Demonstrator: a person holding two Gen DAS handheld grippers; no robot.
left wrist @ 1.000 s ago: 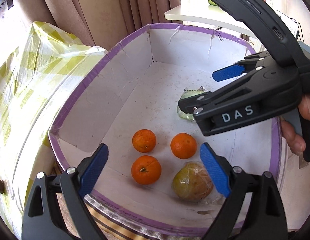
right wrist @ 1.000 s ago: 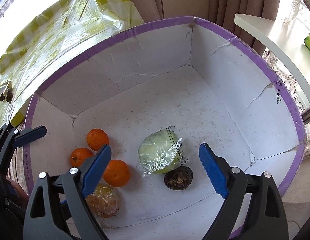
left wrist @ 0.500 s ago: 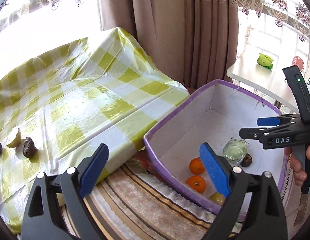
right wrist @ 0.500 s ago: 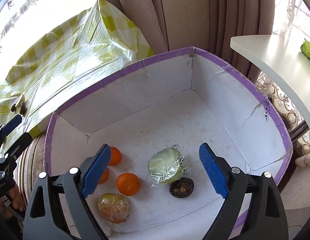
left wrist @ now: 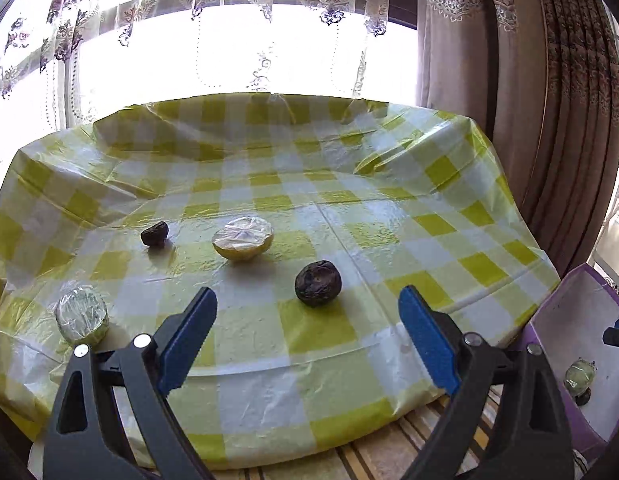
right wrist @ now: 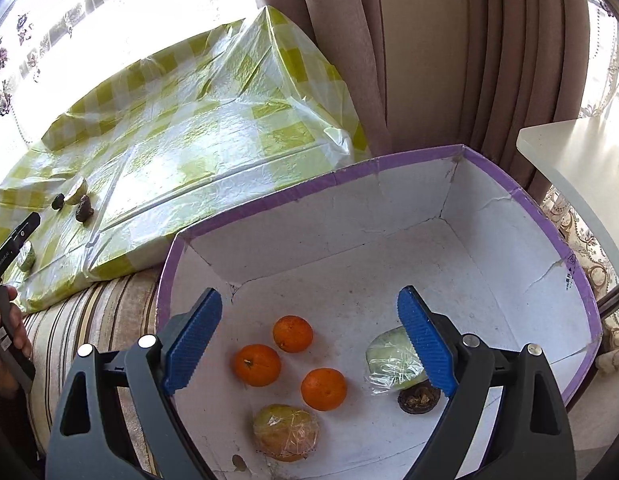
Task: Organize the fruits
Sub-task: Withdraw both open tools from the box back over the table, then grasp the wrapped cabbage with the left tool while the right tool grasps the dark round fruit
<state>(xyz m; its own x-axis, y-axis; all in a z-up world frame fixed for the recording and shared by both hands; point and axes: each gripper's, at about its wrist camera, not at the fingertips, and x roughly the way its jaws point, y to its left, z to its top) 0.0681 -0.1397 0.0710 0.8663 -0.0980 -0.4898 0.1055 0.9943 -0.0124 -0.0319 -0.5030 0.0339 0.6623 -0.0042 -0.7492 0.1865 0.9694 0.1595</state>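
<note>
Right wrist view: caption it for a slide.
Open right tongs above the purple-rimmed box holding three oranges and wrapped fruit.

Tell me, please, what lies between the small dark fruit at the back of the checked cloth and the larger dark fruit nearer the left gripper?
In the left wrist view, the wrapped yellow half fruit lies roughly between the small dark fruit and the larger dark fruit, on the checked cloth.

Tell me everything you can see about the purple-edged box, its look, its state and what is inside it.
The box is open-topped, seemingly cardboard, with white inner walls, a purple rim and purple outside. Its walls show cracks and its floor looks stained. It stands upright beside the checked-cloth table. On its floor lie three oranges, a plastic-wrapped yellowish fruit, a plastic-wrapped green fruit and a dark round fruit that touches the green one. The open right gripper hovers above it, holding nothing.
</note>
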